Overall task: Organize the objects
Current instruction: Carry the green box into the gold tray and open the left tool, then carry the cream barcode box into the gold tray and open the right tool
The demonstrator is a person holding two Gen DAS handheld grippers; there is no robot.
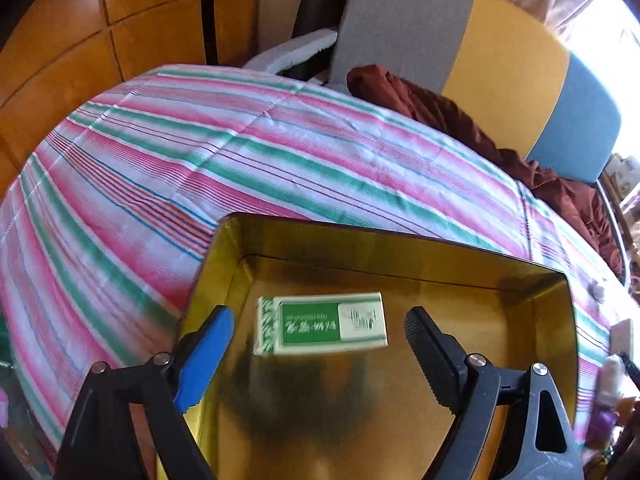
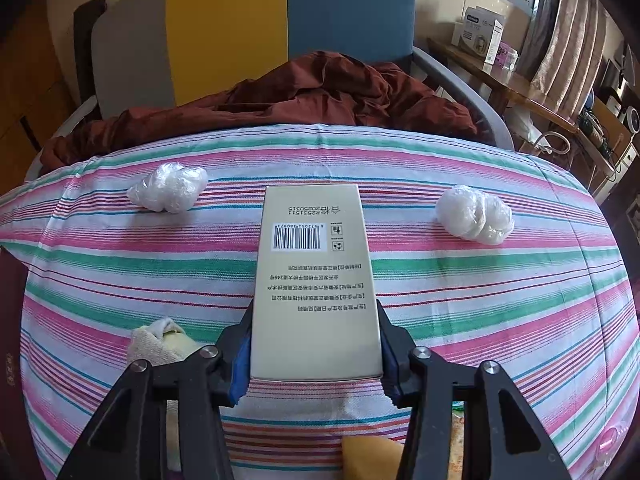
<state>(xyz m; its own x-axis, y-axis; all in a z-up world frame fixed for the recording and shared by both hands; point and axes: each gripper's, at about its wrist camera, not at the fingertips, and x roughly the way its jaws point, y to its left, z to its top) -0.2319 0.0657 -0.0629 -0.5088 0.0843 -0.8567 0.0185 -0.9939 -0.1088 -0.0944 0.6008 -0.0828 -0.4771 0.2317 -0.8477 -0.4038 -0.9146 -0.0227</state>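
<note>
In the left wrist view a small green and white box (image 1: 322,324) lies in a shiny gold tin tray (image 1: 400,240) on the striped cloth. My left gripper (image 1: 320,336) is open, its fingers on either side of the green box and apart from it. In the right wrist view my right gripper (image 2: 316,344) is shut on a long beige box (image 2: 314,280) with a barcode, held just above the striped cloth (image 2: 480,280).
Two crumpled clear plastic balls (image 2: 170,186) (image 2: 474,214) lie on the cloth beyond the beige box. A cream cloth bundle (image 2: 160,342) sits by the right gripper's left finger, a yellow thing (image 2: 372,456) below. Brown fabric (image 2: 320,92) and a colourful chair back (image 2: 256,20) stand behind.
</note>
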